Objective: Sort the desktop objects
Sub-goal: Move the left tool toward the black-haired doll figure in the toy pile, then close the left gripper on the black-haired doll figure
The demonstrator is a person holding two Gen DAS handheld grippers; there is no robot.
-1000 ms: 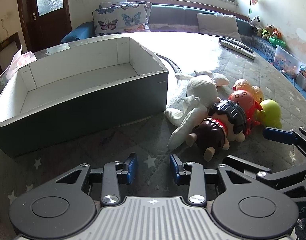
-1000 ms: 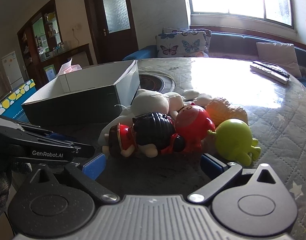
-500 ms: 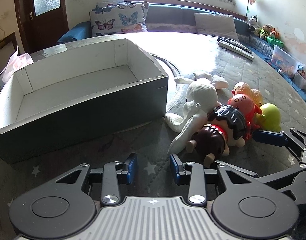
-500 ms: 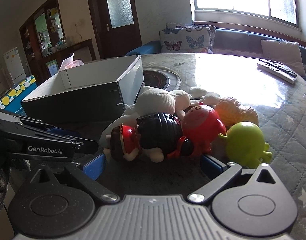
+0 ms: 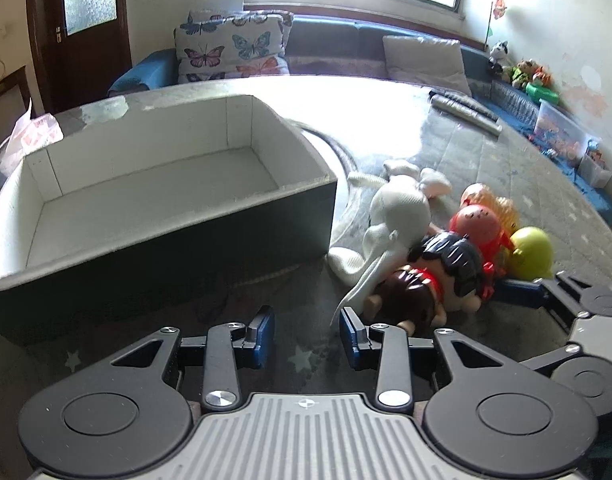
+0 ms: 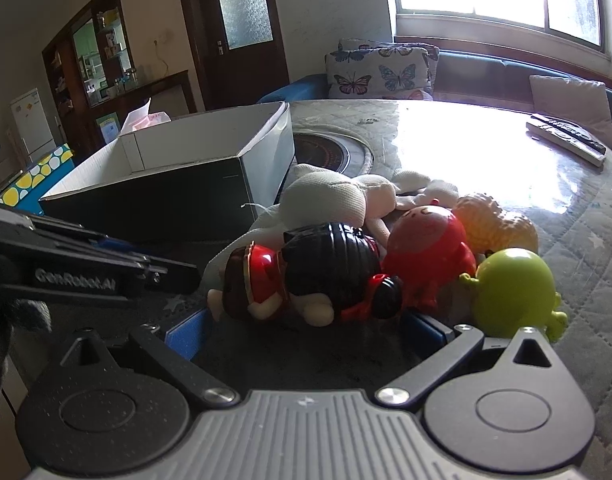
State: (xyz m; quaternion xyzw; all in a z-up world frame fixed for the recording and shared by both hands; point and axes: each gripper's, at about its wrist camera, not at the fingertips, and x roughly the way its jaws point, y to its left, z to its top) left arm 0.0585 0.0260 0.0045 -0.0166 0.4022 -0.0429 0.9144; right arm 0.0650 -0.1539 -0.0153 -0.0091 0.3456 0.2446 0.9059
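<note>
A pile of toys lies on the table right of an open grey box [image 5: 158,184] [image 6: 178,184]: a black-haired doll in red [image 5: 437,276] [image 6: 317,276], a white plush rabbit [image 5: 393,216] [image 6: 337,200], a red round figure [image 5: 477,224] [image 6: 425,248], an orange toy [image 5: 501,208] [image 6: 497,224] and a green round toy [image 5: 531,252] [image 6: 513,292]. My right gripper [image 6: 306,332] is open, its jaws wide on either side of the doll, just short of it. My left gripper [image 5: 306,332] is open and empty, above bare table between box and doll.
Remote controls [image 5: 465,114] [image 6: 565,138] lie at the table's far right. A round burner inset [image 6: 325,152] sits behind the box. A tissue pack [image 5: 34,136] lies beyond the box's left end. A sofa with cushions [image 5: 234,48] stands behind the table.
My right gripper has moved forward toward the doll, which now sits closer between its open jaws. My left gripper has shifted slightly; the toys and box have stayed put.
</note>
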